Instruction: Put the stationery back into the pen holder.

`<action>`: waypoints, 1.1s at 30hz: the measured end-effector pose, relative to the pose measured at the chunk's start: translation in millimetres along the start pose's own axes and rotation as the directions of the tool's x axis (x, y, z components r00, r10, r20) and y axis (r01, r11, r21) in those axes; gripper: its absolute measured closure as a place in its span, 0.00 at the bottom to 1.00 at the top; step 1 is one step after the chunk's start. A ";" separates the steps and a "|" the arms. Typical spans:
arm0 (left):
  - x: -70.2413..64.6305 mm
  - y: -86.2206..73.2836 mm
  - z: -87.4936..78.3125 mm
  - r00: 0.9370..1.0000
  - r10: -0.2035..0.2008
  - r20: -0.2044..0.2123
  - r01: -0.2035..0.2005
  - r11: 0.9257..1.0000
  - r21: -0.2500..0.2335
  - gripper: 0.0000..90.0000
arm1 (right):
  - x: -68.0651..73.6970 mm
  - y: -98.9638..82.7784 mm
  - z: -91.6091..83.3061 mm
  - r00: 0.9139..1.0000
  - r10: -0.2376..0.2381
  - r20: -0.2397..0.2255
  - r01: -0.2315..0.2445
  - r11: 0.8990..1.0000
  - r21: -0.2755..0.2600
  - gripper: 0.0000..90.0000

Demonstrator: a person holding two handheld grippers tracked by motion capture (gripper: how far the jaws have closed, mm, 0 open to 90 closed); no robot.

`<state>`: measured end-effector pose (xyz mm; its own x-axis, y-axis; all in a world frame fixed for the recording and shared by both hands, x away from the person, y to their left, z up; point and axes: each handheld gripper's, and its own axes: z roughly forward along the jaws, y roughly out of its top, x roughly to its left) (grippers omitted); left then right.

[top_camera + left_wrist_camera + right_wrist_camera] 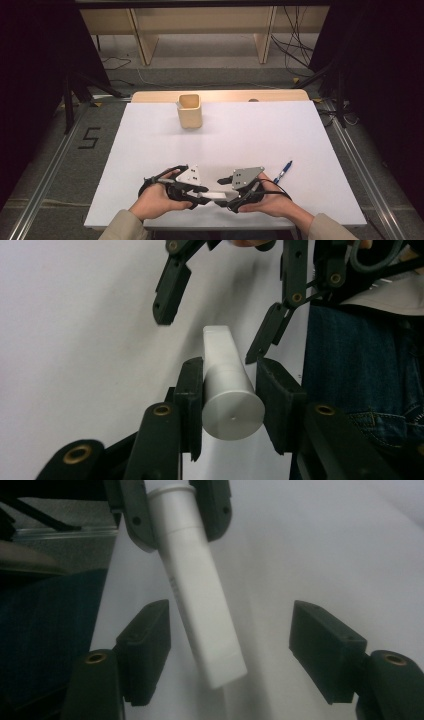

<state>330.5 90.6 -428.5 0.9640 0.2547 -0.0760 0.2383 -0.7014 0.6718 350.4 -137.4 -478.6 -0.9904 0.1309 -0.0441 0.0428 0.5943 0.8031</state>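
Observation:
A white tube hangs above the white table top, near its front edge. My left gripper is shut on the tube's round capped end, one pad on each side. The flat free end of the tube reaches in between the jaws of my right gripper, which stand open with a gap on both sides. In the high view the left gripper and the right gripper face each other, with the tube level between them. Both are held in a person's hands.
A beige square cup stands upright at the back of the table, left of centre. A blue pen lies on the table just right of the right hand. Cables and shelf legs lie on the floor beyond the table.

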 end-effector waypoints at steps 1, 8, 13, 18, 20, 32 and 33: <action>-1.0 1.0 1.5 1.000 0.003 0.003 -0.003 1.000 0.000 0.72 | 1.0 0.2 1.4 1.000 -0.007 -0.012 0.007 1.000 0.007 0.42; -1.8 4.5 6.0 0.999 0.030 0.019 -0.030 0.999 0.015 0.72 | 5.5 -0.5 5.8 0.997 -0.024 -0.074 0.027 0.999 0.028 0.59; -0.8 4.7 8.7 0.998 0.048 0.027 -0.049 0.999 0.024 0.72 | 6.9 -0.6 5.4 0.995 -0.047 -0.090 0.050 0.998 0.024 0.71; -1.2 5.3 9.8 0.998 0.054 0.034 -0.054 0.998 0.012 0.72 | 8.1 -1.1 5.9 0.992 -0.081 -0.093 0.085 0.996 0.036 0.75; -0.3 5.4 9.5 0.997 0.072 0.026 -0.072 0.997 0.000 0.72 | 7.9 -1.1 5.1 0.991 -0.100 -0.090 0.104 0.994 0.038 0.76; 9.9 -1.5 -15.7 0.961 -0.109 -0.256 0.027 0.952 -0.304 0.20 | -8.0 0.2 -11.5 0.992 0.010 0.128 0.000 0.997 -0.079 0.78; 10.8 -3.6 -16.9 0.954 -0.131 -0.270 0.036 0.944 -0.328 0.20 | -10.8 0.1 -14.2 0.987 0.045 0.152 -0.028 0.993 -0.111 0.78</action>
<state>338.1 107.1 -419.2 0.8565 0.5146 0.0389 0.2215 -0.4346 0.8730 359.2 -150.0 -469.5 -0.9561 0.2761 -0.0979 0.0555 0.4990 0.8648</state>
